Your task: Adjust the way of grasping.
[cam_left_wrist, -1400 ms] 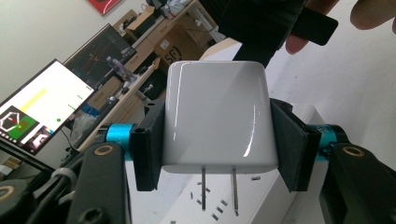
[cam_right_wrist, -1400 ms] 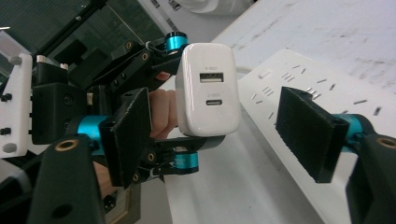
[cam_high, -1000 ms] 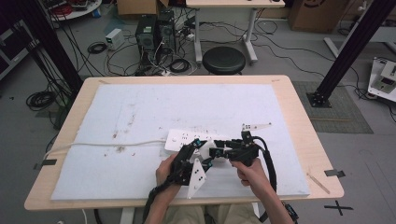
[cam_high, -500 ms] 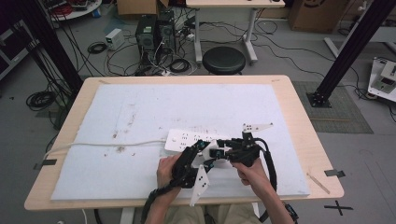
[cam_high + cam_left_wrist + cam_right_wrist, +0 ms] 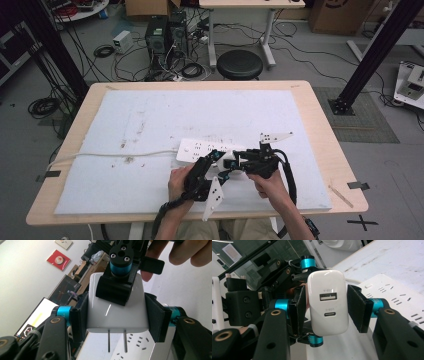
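High view: the left gripper (image 5: 216, 161) and the right gripper (image 5: 239, 161) meet near the front edge of the table (image 5: 320, 115), tips together over the near side of a white power strip (image 5: 210, 149). The strip lies on a pale mat (image 5: 150, 120), its cord (image 5: 100, 155) running off to the left. What sits between the tips is too small to tell here. Beyond the table stand a black stool (image 5: 240, 64) and computer cases (image 5: 164, 34) among floor cables.

Left gripper view: the left gripper (image 5: 116, 312) clamps a white charger (image 5: 116, 315) by its two sides, both pads pressed flat on it. Its two metal prongs (image 5: 117, 340) point down toward the power strip (image 5: 130, 345) just below, apart from it. The other gripper's jaw rests on the charger's upper face.

Right gripper view: the right gripper (image 5: 325, 307) brackets the charger (image 5: 327, 302), whose port end faces the camera. The left pad (image 5: 300, 311) touches its side; the right pad (image 5: 359, 307) stands off with a visible gap, so this claw is parted, not gripping. The power strip (image 5: 392, 297) lies behind on the mat.
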